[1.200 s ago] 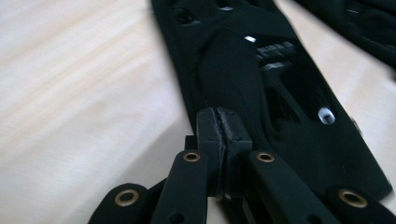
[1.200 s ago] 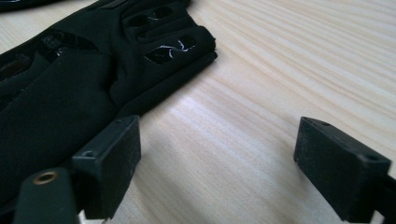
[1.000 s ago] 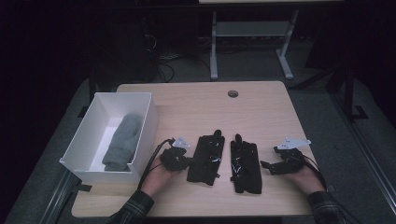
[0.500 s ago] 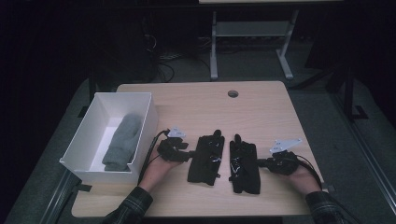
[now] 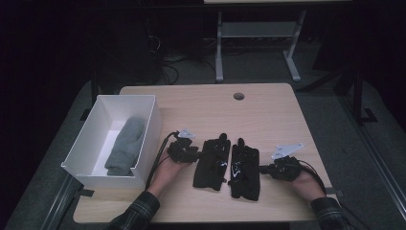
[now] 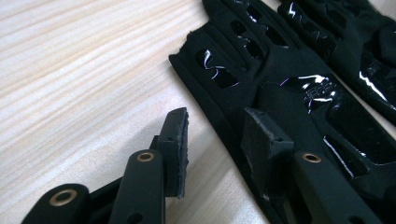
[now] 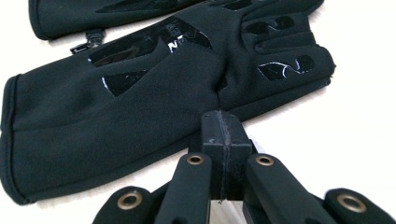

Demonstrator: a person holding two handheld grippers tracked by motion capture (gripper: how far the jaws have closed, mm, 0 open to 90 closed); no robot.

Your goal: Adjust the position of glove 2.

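Box: white box (image 5: pixel 149 125) at 9 o'clock on the table (image 5: pixel 268 110), a folded grey cloth (image 5: pixel 125 145) already inside.
Left gripper: left gripper (image 5: pixel 187 152) at the left glove's outer edge; jaws apart, just been closing, one pad over the fabric, not yet pinching.
Left glove: left glove (image 5: pixel 212 164) flat at 6 o'clock, touching its mate.
Right glove: right glove (image 5: pixel 244 168) flat beside it.
Right gripper: right gripper (image 5: pixel 266 168) at the right glove's edge; jaws together, nothing between.
Progress: both gloves remain unlifted; picking up and boxing likely lie ahead.
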